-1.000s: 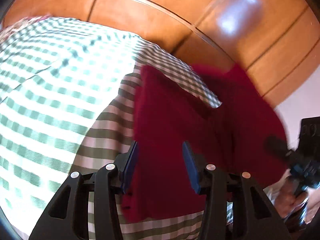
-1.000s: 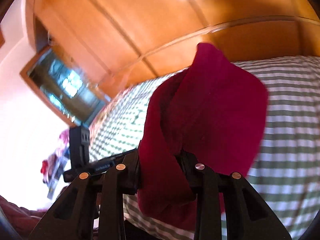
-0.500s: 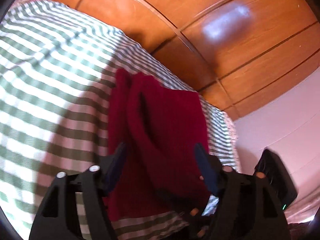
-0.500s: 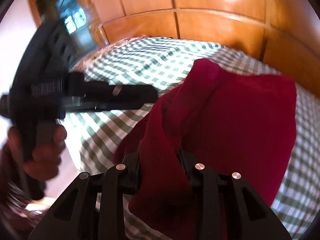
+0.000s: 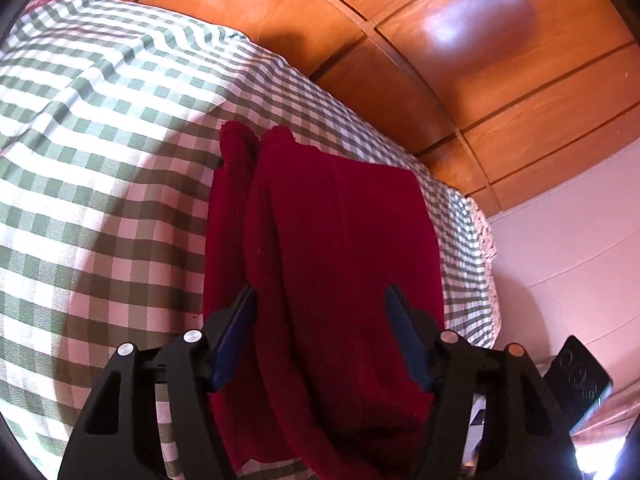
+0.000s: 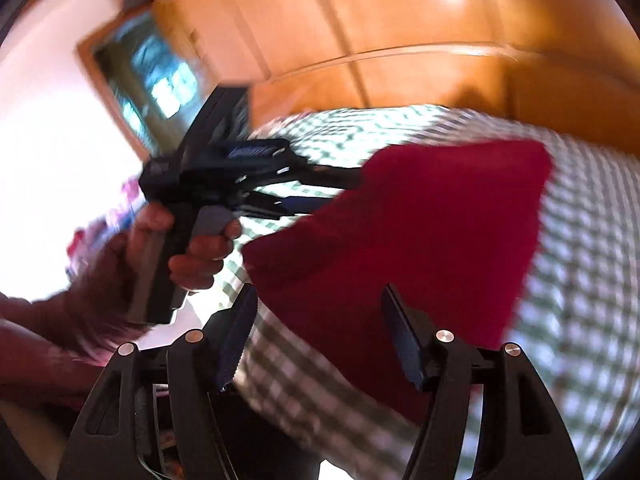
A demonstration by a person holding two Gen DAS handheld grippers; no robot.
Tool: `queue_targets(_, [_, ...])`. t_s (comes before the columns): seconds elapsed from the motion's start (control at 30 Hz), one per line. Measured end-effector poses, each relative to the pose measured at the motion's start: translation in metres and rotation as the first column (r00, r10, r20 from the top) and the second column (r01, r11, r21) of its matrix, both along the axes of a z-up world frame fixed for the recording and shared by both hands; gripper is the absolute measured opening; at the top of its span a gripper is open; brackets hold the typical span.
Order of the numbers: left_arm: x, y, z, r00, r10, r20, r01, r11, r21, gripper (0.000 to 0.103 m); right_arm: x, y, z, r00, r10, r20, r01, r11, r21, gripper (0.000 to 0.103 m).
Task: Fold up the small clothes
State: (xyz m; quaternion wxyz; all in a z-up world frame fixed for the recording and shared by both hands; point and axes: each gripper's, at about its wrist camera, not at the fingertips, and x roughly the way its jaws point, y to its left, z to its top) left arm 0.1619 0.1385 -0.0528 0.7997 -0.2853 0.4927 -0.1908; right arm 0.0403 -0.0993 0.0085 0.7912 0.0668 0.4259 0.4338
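Note:
A dark red garment (image 5: 332, 240) lies folded on the green-and-white checked cloth (image 5: 100, 140), near its front edge. My left gripper (image 5: 320, 300) is open, its blue-padded fingers spread either side of the garment's near part, holding nothing. In the right wrist view the garment (image 6: 420, 232) lies flat on the cloth (image 6: 580, 280), blurred by motion. My right gripper (image 6: 318, 300) is open and empty, just short of the garment's near edge. The left gripper (image 6: 316, 196), held in a hand, reaches over the garment's left side.
Wooden cabinet panels (image 5: 440, 60) stand behind the checked surface. A pale wall (image 5: 580, 240) is at the right. A dark device (image 5: 576, 384) shows at the lower right. A window or mirror (image 6: 160, 80) is on the left wall.
My right gripper has let go of the red garment and opened; the garment has dropped flat onto the cloth. My left gripper has stayed open and shifted over the folded garment.

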Motion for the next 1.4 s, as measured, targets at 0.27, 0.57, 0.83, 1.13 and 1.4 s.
queue_targets(0.27, [0.001, -0.015, 0.018, 0.999, -0.022, 0.034, 0.017, 0.989, 0.145, 0.020, -0.004, -0.057, -0.022, 0.988, -0.149, -0.042, 0.146, 0.987, -0.068, 0.054])
queue_targets(0.57, [-0.014, -0.001, 0.018, 0.998, 0.009, 0.061, -0.029, 0.943, 0.332, 0.014, -0.016, 0.037, -0.030, 0.998, 0.059, 0.028, -0.053, 0.984, -0.169, 0.051])
queue_targets(0.83, [-0.023, -0.007, 0.001, 0.992, 0.095, 0.080, -0.120, 0.902, 0.415, 0.044, -0.016, 0.067, -0.058, 0.994, 0.105, 0.025, -0.094, 0.955, -0.282, 0.051])
queue_targets(1.13, [-0.044, -0.014, 0.027, 0.980, 0.089, 0.179, -0.157, 0.895, 0.417, 0.065, 0.038, 0.016, 0.003, 0.995, -0.071, 0.067, 0.080, 0.988, -0.134, 0.051])
queue_targets(1.4, [-0.042, -0.020, 0.004, 0.986, 0.074, 0.152, -0.144, 0.839, 0.525, 0.067, 0.117, 0.027, -0.005, 0.978, -0.201, 0.059, 0.208, 0.958, -0.198, 0.051])
